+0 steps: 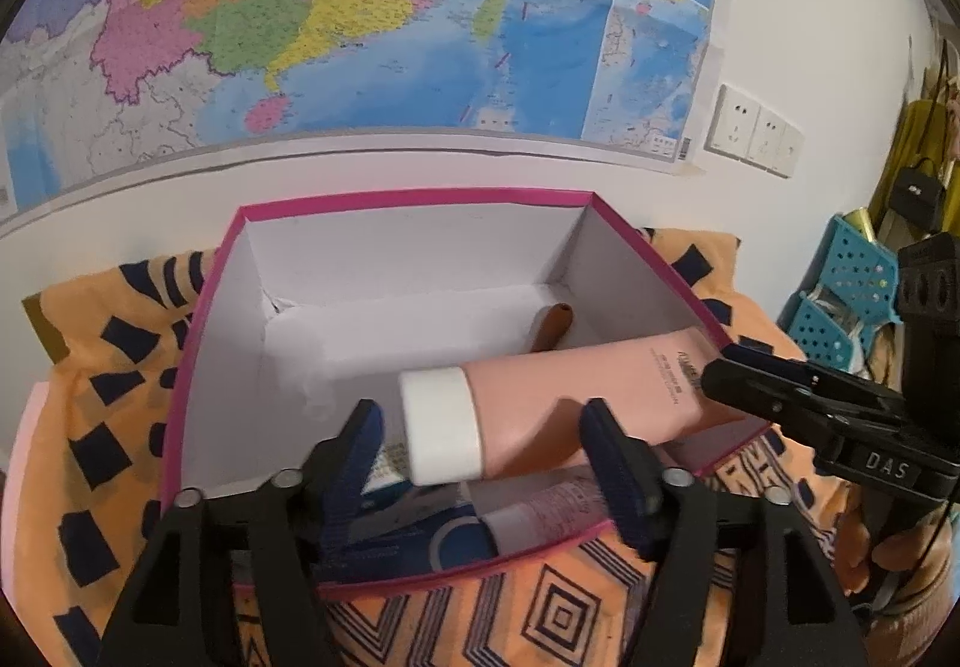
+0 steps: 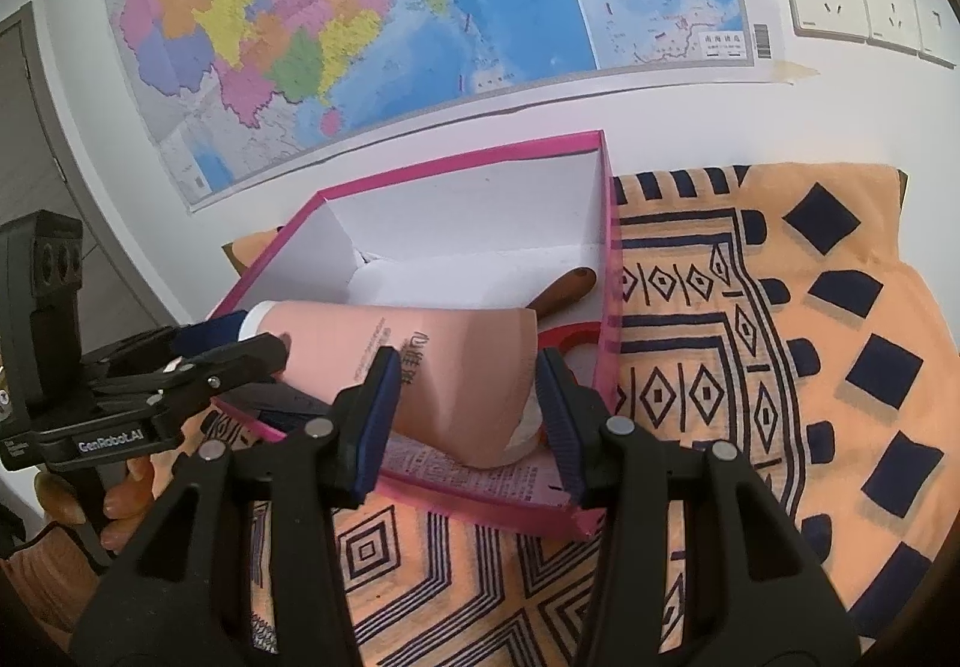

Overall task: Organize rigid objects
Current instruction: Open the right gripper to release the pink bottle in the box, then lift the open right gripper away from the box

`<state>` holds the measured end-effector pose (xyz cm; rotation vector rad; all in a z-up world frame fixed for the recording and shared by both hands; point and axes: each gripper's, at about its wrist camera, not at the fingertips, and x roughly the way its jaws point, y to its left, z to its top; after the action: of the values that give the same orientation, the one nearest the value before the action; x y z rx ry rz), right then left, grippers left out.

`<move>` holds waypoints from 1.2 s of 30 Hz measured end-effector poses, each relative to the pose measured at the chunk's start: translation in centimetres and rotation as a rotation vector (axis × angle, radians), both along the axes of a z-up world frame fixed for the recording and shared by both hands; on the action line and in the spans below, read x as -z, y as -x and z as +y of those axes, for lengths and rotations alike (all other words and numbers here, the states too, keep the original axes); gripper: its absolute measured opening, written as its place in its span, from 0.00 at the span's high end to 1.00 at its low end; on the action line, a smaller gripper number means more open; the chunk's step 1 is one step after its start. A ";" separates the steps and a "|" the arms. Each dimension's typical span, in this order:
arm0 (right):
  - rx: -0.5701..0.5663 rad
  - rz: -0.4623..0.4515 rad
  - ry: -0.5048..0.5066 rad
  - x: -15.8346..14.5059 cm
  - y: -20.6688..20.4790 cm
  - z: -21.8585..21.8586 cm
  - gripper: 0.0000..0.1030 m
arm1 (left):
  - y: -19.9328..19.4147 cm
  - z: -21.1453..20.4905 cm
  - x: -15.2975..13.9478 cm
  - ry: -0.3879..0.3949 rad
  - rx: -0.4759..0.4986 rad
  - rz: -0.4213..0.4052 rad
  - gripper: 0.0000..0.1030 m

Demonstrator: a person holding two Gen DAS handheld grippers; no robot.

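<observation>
Inside the pink box [image 1: 204, 343], on the patterned cloth [image 2: 780, 367], the pink tube [image 1: 570, 403] was laid slantwise; its flat end was pinched by the right tool [image 2: 468, 403]. The left tool [image 1: 480, 463] was spread around its white cap [image 1: 441, 427], pads not pressing.

A pink-rimmed box [image 1: 222, 271] with white inner walls stands open on the patterned cloth. Across its near end lies a large peach-pink tube [image 1: 576, 397] with a white cap [image 1: 441, 427]; its crimped end rests on the box's right rim, so it sits tilted. Under it, against the near wall, lies a smaller pale pink tube [image 1: 540, 511] beside a blue-and-white flat item [image 1: 420, 535], perhaps a packet. A brown wooden handle [image 1: 552, 325] lies toward the far right corner, and a red ring-shaped piece [image 2: 570, 337] shows beside it.
</observation>
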<state>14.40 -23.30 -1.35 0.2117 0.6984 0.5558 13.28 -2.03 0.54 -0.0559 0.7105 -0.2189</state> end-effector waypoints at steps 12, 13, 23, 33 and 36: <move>-0.002 -0.036 -0.014 -0.5 1.7 -0.2 0.52 | 1.1 0.8 0.9 -0.051 -0.072 0.002 0.19; -0.007 -0.052 -0.016 -0.8 2.3 -0.2 0.52 | 1.7 0.9 0.7 -0.050 -0.077 -0.010 0.19; -0.035 -0.189 0.042 -1.4 9.1 1.9 0.12 | 7.9 2.0 -0.2 -0.050 -0.161 -0.084 0.02; -0.048 -0.143 0.072 1.3 11.9 3.3 0.12 | 10.7 1.8 2.3 -0.072 -0.211 -0.016 0.01; -0.046 -0.138 0.086 1.8 12.5 3.5 0.12 | 11.3 1.7 3.0 -0.074 -0.225 0.005 0.01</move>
<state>1.86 -19.77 -3.17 0.0765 0.5933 0.5778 2.02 -0.34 -2.43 -0.0651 0.7103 0.0235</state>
